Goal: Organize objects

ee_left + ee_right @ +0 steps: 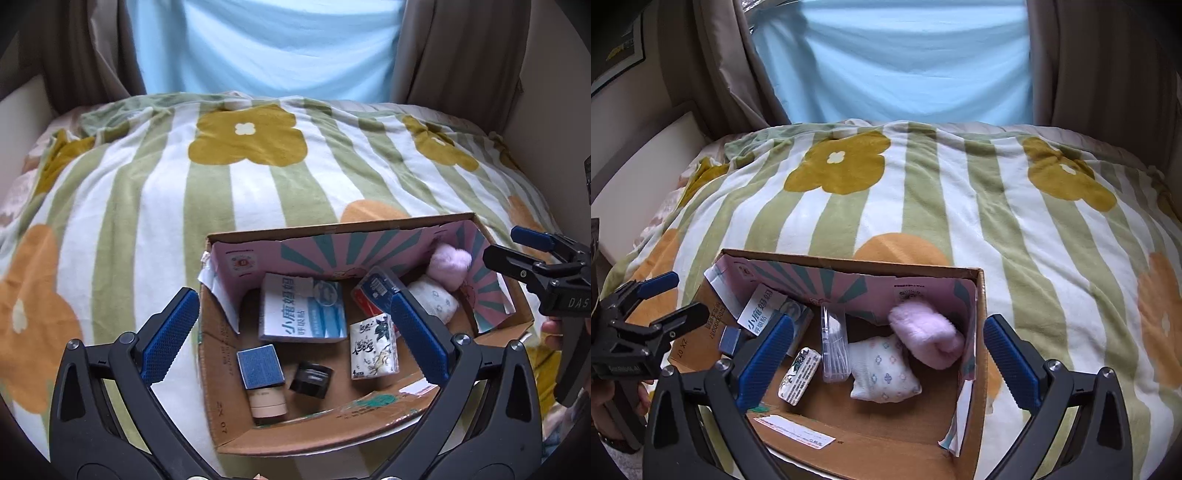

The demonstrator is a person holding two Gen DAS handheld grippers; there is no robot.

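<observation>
The bed, spread with a striped, flowered blanket, carries 1 open cardboard box near its front edge, and nothing else lies on the blanket in either view; judging by that, the sorting looks either nearly finished, with everything already gathered, or not yet begun, with the things waiting to be taken out; the pictures do not settle which.

Inside the box, from largest to smallest: a white and blue carton at the back left; a patterned white cloth roll and a fluffy pink roll in the right corner; a clear plastic case leaning upright; a tissue pack; a small blue box; a cream jar; a small black jar.

Both tools hover over the box, 1 at each end; the left tool and the right tool stand spread wide, pinching nothing.
</observation>
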